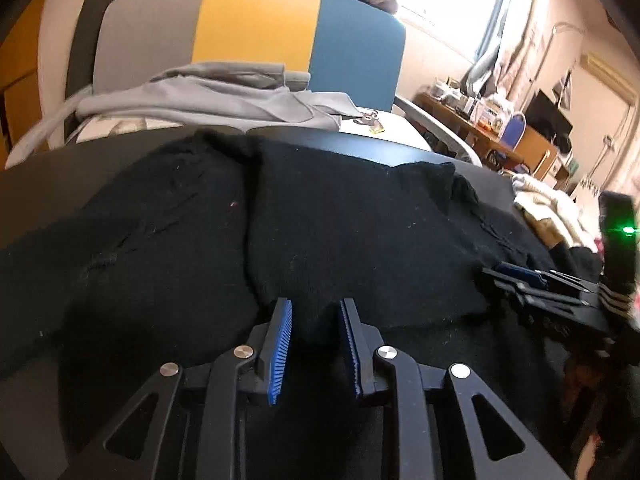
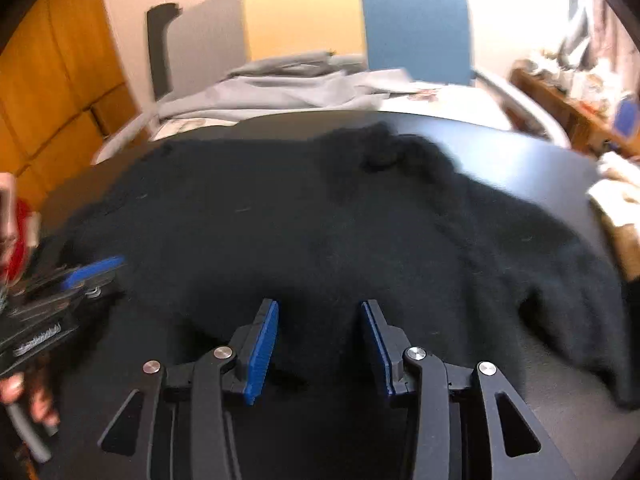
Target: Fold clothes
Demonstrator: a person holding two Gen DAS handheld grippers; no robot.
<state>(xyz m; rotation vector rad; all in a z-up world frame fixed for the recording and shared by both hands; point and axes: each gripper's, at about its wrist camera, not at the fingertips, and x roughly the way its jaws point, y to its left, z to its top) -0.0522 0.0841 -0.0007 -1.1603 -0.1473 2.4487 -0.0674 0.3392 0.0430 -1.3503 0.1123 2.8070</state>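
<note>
From my left wrist camera I see a dark round worktop (image 1: 360, 146) with a chair with a grey, yellow and blue panelled back (image 1: 256, 28) behind it, a bright window and a cluttered wooden desk (image 1: 500, 128) off to the right. A crumpled light grey garment (image 1: 208, 96) lies on the chair seat. The black knitted sweater (image 1: 340, 232) is spread over most of the worktop, one part doubled over the middle. My left gripper (image 1: 315, 308) tilts down at the near edge of the knit; its jaws stand apart, blue ribbed pads clear of the cloth, a bulge of the fabric just beyond their tips. The right gripper (image 1: 516, 276) comes in low from the right, lying over the sweater's edge.

From the right wrist camera, slightly blurred, the same chair (image 2: 360, 16) and grey garment (image 2: 280, 88) sit behind the worktop (image 2: 520, 160). The sweater (image 2: 320, 220) lies flat across it, a sleeve trailing down to the right. My right gripper (image 2: 320, 312) angles down over the near hem, jaws parted and gripping nothing. At the left edge the left gripper (image 2: 86, 270) shows, with the fingers of a hand (image 2: 24, 396) on its handle.
</note>
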